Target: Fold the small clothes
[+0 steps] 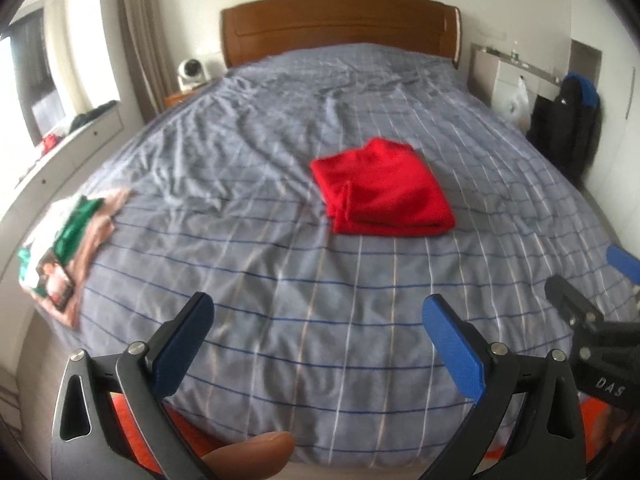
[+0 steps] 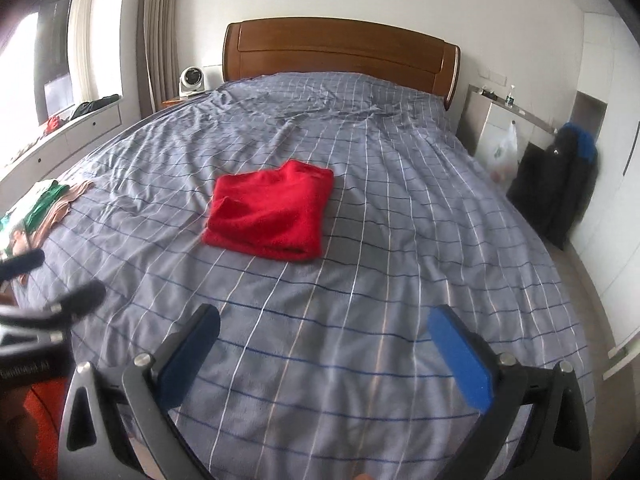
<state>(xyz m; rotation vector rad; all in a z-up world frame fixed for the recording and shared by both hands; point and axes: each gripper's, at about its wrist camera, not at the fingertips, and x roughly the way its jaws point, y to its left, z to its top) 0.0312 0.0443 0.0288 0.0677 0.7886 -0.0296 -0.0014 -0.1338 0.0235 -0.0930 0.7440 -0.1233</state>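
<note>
Garment [image 1: 382, 188], red, folded on bed [image 1: 280, 300]; left hand-held gripper [image 1: 318, 320], right hand-held gripper [image 2: 324, 330] spread, empty.

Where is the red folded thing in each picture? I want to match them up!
Left wrist view: the red folded cloth lies right of the middle, on the checked bed cover.
Right wrist view: the same cloth lies left of the middle.
Shared landmark: the brown wooden headboard stands behind it in both, at the far end of the bed.
</note>
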